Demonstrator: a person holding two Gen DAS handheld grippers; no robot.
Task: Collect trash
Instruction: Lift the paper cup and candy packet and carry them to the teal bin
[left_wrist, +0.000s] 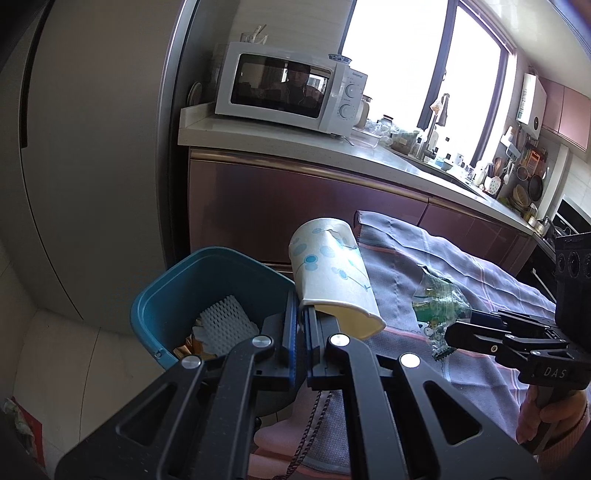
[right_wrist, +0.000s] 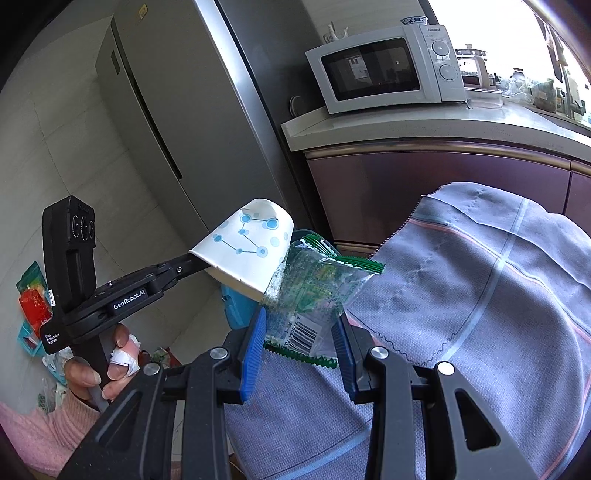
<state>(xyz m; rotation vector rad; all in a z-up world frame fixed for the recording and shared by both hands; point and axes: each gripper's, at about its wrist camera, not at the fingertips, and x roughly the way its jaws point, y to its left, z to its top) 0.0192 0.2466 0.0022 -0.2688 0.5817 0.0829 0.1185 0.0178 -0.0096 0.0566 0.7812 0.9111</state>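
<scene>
Two tools: left tool (left_wrist: 300, 325) pinches conical paper cup (left_wrist: 332, 273); right tool (right_wrist: 301, 345) clamps crinkly plastic wrapper (right_wrist: 314, 291).

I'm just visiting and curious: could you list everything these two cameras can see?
paper cup: one, white with blue dots, pinched at its rim by left claw
plastic wrapper: one, clear and green, between right claw's pads
bin: one, blue, below the cup, trash inside
cloth: one, grey-purple, over the table
microwave: one, white, on the counter
fridge: one, grey, left
left claw: one, black, shut
right claw: one, black, blue pads
hand: holding left claw's handle
</scene>
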